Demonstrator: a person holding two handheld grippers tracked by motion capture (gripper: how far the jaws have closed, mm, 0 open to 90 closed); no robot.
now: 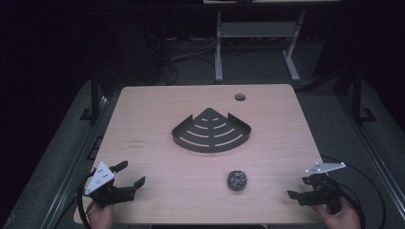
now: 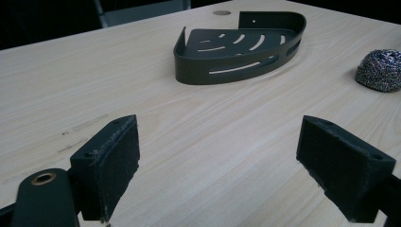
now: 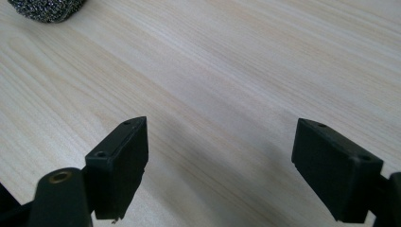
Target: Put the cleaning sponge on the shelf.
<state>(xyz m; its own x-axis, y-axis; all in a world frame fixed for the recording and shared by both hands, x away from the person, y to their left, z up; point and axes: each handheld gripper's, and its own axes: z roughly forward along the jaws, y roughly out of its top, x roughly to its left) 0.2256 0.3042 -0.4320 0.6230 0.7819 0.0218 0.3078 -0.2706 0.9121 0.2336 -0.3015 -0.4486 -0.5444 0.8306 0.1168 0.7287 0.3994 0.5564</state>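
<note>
Nearest us, the left gripper [image 1: 130, 174] and right gripper [image 1: 297, 187] rest at the near edge, jaws apart and empty, our hands cut off by the frame. The pale wood-grain tabletop [image 1: 143, 124] carries a dark, slotted, fan-shaped metal corner tray [image 1: 211, 131] at centre. Nearer us lies a shiny wire scouring ball [image 1: 237, 180], half cropped in the right gripper view.
</note>
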